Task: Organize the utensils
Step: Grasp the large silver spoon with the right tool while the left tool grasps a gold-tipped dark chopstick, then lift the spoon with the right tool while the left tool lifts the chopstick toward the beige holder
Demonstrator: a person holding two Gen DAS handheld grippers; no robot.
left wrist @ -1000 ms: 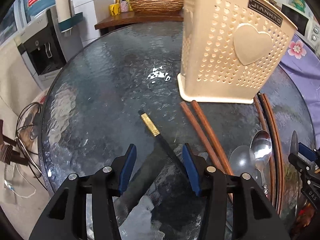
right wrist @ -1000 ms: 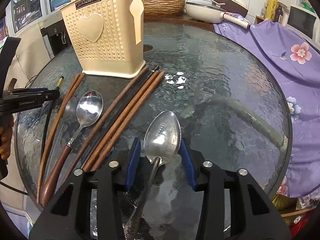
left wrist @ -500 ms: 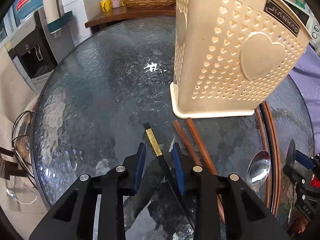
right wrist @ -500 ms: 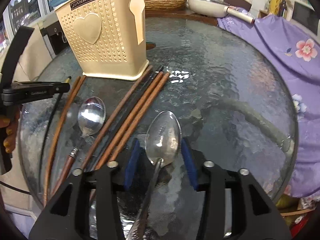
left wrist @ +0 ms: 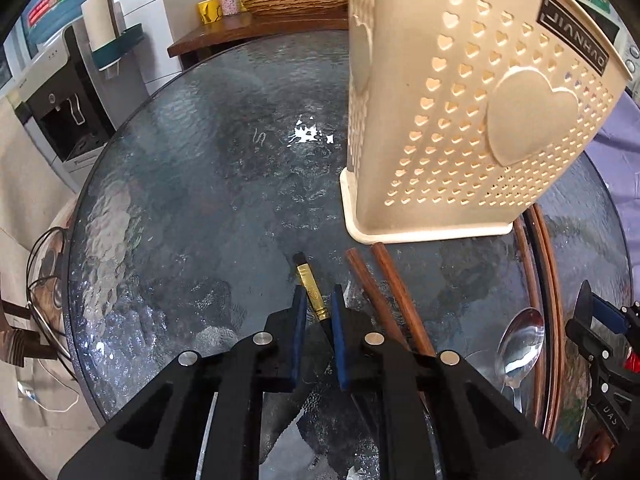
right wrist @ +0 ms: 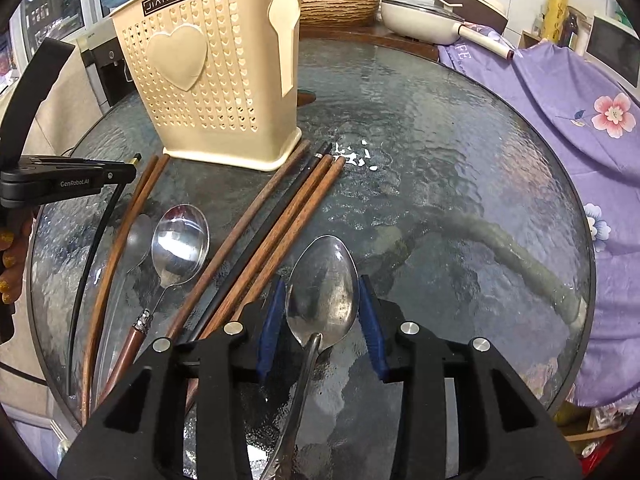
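On glass table [left wrist: 168,216], black chopstick [left wrist: 310,292] w/ gold band lies just in front of cream holder [left wrist: 460,128]; left gripper [left wrist: 319,312] pads narrowed round it, contact unclear. Right view only: right gripper [right wrist: 322,312] wide, big steel spoon [right wrist: 322,292] lying btwn its pads; brown chopsticks [right wrist: 288,216] beside it.

The round glass counter [right wrist: 460,168] carries a cream utensil holder [right wrist: 216,92] beyond the right tongs [right wrist: 322,312], with chopsticks [right wrist: 280,216] and spoons [right wrist: 180,240] to their left.
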